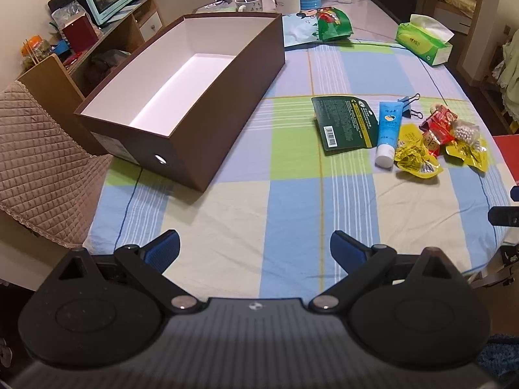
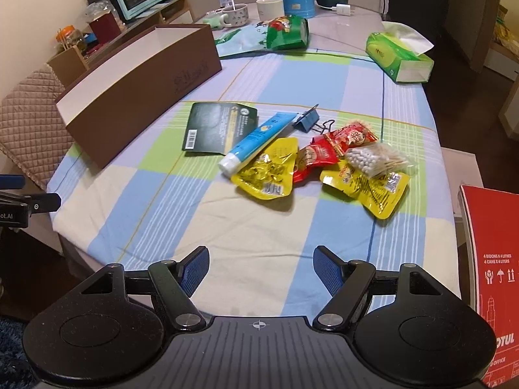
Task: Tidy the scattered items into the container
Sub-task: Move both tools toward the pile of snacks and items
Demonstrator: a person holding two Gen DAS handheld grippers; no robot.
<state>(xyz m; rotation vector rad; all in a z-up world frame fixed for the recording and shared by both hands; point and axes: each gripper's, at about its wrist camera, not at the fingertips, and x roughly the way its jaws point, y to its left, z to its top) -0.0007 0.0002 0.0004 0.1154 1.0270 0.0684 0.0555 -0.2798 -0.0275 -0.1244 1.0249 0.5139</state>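
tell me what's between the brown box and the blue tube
The dark green card lies between the brown box and the blue tube, clearest in the right wrist view.

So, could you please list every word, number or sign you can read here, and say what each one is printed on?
"OTUL", then "4 BIDONS X 4 LITRES / 4 CANS X 4 LITERS", and "OFFICE": red carton.
".AI", start cut off: left gripper.
Barcode and fine print, too small to read: dark green card.
Embossed script, illegible: brown box.
Print too blurred: blue tube, yellow packets, tissue box.
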